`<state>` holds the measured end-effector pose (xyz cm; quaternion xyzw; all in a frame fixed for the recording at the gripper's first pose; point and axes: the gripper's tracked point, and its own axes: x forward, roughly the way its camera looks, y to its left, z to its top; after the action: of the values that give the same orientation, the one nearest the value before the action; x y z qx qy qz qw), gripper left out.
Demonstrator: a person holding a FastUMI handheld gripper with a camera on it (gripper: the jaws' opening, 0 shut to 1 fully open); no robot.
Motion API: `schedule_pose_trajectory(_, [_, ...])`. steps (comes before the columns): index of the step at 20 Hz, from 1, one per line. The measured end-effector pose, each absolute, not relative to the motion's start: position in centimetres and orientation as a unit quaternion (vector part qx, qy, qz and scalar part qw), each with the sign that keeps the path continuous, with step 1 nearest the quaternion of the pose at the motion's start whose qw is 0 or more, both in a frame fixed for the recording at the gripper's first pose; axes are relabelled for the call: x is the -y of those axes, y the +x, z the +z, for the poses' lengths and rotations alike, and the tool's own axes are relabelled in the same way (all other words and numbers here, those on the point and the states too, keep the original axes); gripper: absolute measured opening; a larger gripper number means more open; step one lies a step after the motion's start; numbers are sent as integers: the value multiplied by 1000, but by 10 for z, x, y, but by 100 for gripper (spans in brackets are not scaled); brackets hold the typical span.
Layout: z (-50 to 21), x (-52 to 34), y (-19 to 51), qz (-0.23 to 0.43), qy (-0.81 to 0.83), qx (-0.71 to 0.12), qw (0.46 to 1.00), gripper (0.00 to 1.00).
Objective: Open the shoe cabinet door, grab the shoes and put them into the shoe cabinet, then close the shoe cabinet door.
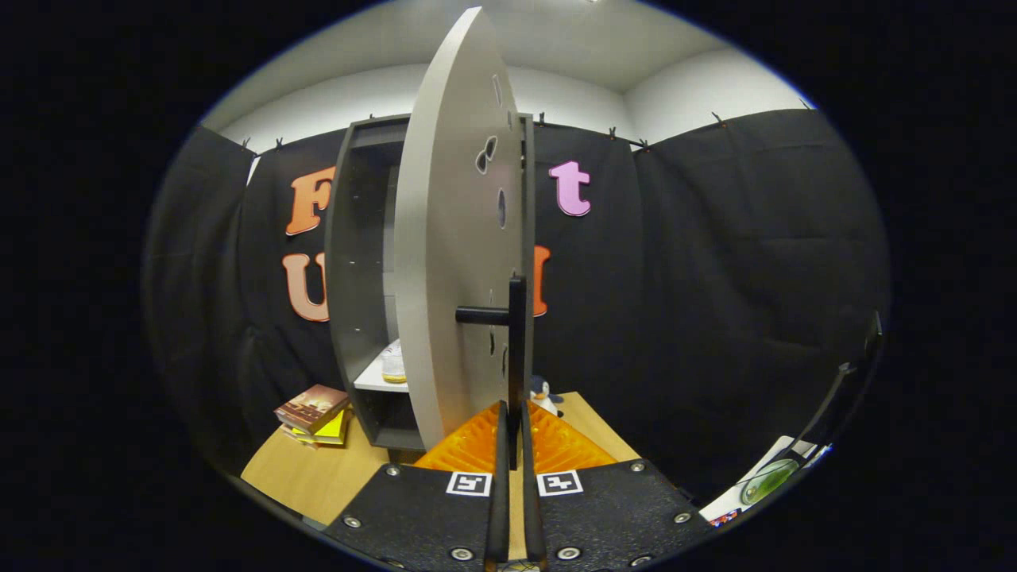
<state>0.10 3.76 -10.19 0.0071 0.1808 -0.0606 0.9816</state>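
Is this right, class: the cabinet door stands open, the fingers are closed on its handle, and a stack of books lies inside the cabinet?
Not quite. In the gripper view the stack of books lies on the table beside the cabinet, not inside. The door is open, fingers closed on its handle.

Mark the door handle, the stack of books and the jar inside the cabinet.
door handle (516, 349): gripper view, on its upright bar, gripped between the fingers.
stack of books (312, 407): gripper view, on the top book's cover.
jar (393, 364): gripper view, on its glass side, on the cabinet shelf.
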Motion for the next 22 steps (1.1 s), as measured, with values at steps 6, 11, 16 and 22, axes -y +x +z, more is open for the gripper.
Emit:
schedule_pose_trajectory(6, [-109,44,-8,-129,21,-190,973,3])
schedule_pose_trajectory(11, [-104,67,-21,-159,15,-185,970,1])
schedule_pose_trajectory(16, [-74,34,-34,-121,11,-139,983,2])
schedule_pose_trajectory(22, [-72,-35,-43,-49,-27,-130,990,10])
